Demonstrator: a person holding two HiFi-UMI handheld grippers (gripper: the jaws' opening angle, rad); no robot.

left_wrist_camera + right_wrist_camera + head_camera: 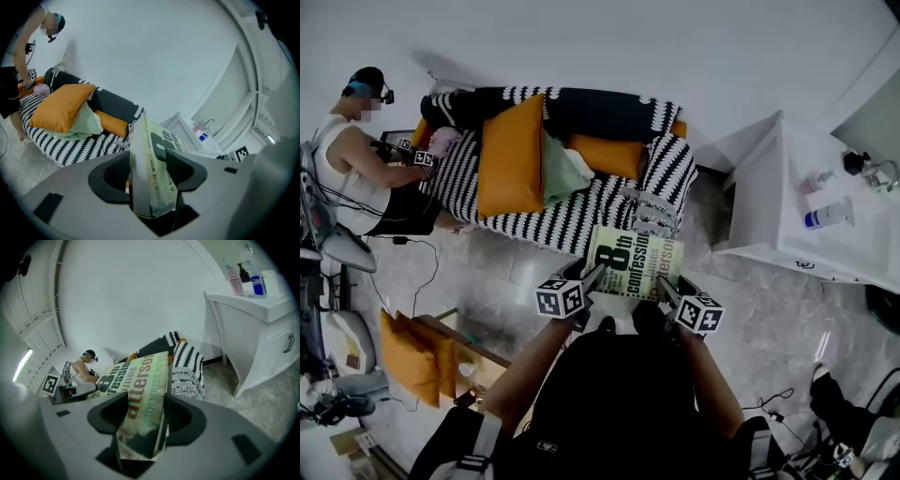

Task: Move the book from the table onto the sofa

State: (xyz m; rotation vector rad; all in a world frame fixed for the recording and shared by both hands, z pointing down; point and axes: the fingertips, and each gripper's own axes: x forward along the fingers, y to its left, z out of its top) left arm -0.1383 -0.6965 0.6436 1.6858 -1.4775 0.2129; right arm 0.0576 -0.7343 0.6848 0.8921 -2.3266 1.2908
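Note:
A pale green paperback book (632,263) with big black and orange lettering hangs in the air in front of me, just short of the sofa's near end. My left gripper (594,277) is shut on its left edge and my right gripper (666,286) on its right edge. In the left gripper view the book (152,176) stands on edge between the dark pads. The right gripper view shows the book (140,404) clamped the same way. The black-and-white patterned sofa (534,220) carries a large orange cushion (511,155) and a mint green cushion (561,169).
A person (352,155) sits at the sofa's far left end holding other grippers. A white cabinet (797,220) with bottles on top stands to the right. A low wooden table (478,361) and orange cushions (408,352) lie on the marble floor at lower left.

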